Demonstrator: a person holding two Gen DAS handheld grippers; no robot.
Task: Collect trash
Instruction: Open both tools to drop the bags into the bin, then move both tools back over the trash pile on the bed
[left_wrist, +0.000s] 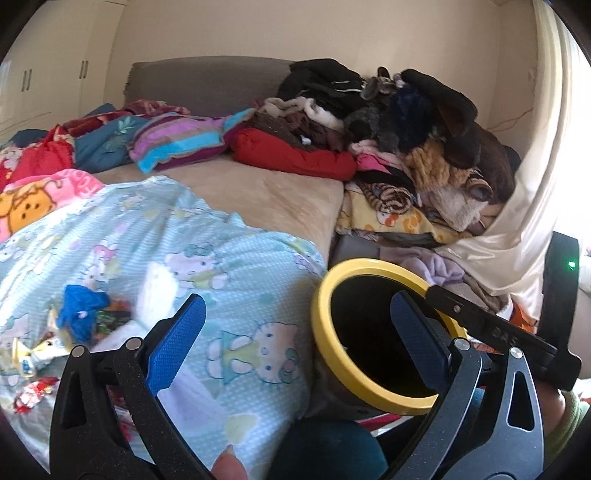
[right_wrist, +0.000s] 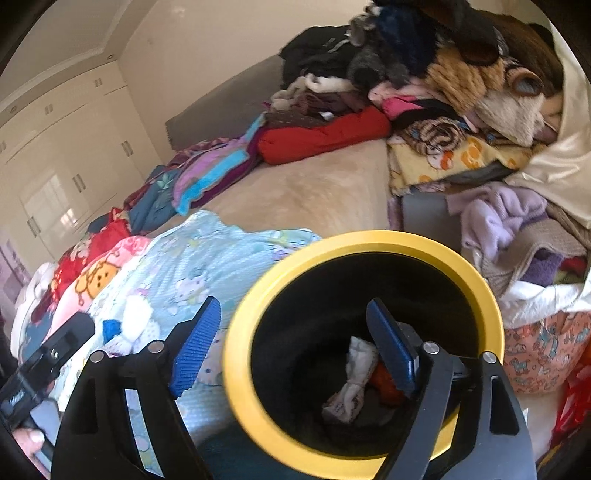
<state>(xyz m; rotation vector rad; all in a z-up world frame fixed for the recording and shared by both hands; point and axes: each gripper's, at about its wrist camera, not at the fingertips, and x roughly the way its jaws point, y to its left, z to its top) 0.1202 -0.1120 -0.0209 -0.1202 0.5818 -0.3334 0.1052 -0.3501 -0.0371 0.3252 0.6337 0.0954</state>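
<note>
A black bin with a yellow rim (left_wrist: 325, 325) stands at the bed's edge; the right wrist view looks into the bin (right_wrist: 255, 406), which holds crumpled white paper (right_wrist: 354, 380) and an orange scrap (right_wrist: 384, 384). My left gripper (left_wrist: 299, 332) is open and empty, its right finger over the bin mouth. My right gripper (right_wrist: 295, 347) is open and empty, its right finger inside the bin mouth. A blue wrapper (left_wrist: 81, 310), a white tissue (left_wrist: 159, 291) and foil wrappers (left_wrist: 33, 358) lie on the light blue quilt (left_wrist: 240, 295).
A beige bed (left_wrist: 258, 192) carries a big pile of clothes (left_wrist: 406, 147) at the right, a red cushion (left_wrist: 291, 151) and colourful blankets (left_wrist: 177, 140) at the back. White wardrobes (right_wrist: 66, 162) stand at the left. A curtain (left_wrist: 535, 184) hangs at the right.
</note>
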